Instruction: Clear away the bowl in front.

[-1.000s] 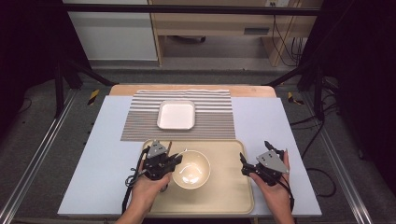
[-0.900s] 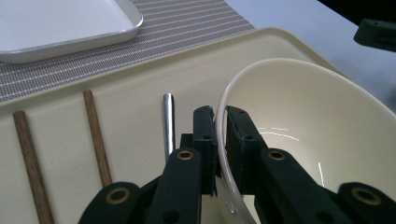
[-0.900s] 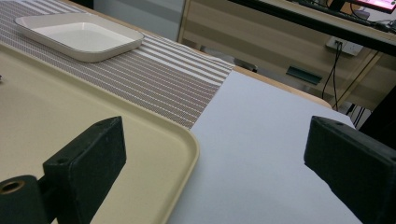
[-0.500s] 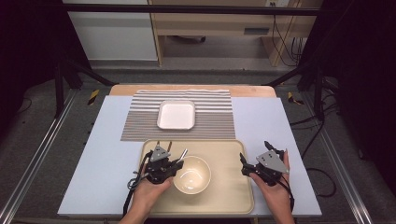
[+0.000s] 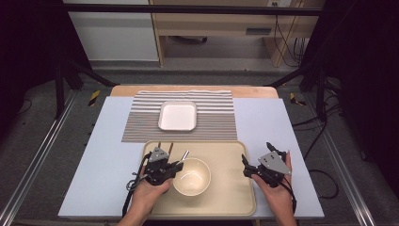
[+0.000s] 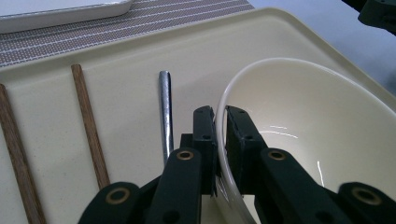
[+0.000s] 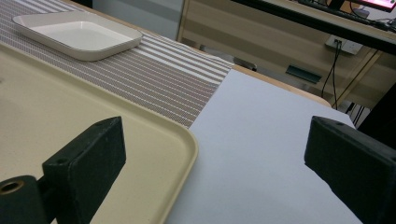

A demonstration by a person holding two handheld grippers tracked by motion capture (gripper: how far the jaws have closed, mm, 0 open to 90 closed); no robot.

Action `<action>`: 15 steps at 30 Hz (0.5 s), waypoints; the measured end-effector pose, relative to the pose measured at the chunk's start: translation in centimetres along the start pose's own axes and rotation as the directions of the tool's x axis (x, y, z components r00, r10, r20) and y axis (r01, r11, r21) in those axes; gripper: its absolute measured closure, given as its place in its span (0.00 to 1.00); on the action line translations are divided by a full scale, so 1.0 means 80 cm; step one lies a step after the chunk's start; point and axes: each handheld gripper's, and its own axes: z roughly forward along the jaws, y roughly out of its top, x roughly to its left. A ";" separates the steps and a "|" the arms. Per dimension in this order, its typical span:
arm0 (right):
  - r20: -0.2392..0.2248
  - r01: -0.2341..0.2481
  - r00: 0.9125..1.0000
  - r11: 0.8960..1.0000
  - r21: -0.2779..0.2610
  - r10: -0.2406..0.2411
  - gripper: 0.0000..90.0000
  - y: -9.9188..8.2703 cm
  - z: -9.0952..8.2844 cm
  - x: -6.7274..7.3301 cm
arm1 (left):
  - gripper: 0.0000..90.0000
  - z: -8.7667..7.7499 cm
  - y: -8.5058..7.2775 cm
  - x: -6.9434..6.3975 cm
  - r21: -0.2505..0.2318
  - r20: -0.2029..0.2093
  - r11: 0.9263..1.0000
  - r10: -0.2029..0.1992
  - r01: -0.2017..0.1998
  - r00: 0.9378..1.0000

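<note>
One bowl (image 5: 191, 176) sits on the tray (image 5: 235, 155), its near-left rim pinched between the jaws of the left gripper (image 6: 219, 140), one jaw inside the wall and one outside. The right gripper (image 5: 251, 165) hovers at the tray's right edge, jaws spread wide and holding nothing, well apart from the bowl, so the left hand is plainly the nearer. Two chopsticks (image 6: 88, 126) and one metal handle (image 6: 164, 109) lie just left of the bowl, long axes pointing away toward one square dish (image 5: 177, 115) on one striped mat (image 5: 216, 117).
</note>
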 end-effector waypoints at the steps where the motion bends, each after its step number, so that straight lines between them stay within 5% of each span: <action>1: 0.001 0.003 1.000 1.000 0.001 -0.003 0.06 0.000 0.000 0.000 | 0.91 0.000 0.000 0.001 0.002 0.002 1.000 0.002 -0.002 1.000; 15: 0.001 0.007 1.000 1.000 0.000 -0.007 0.06 0.000 0.000 0.000 | 0.91 0.003 0.000 0.003 -0.001 0.001 0.997 0.071 -0.071 0.997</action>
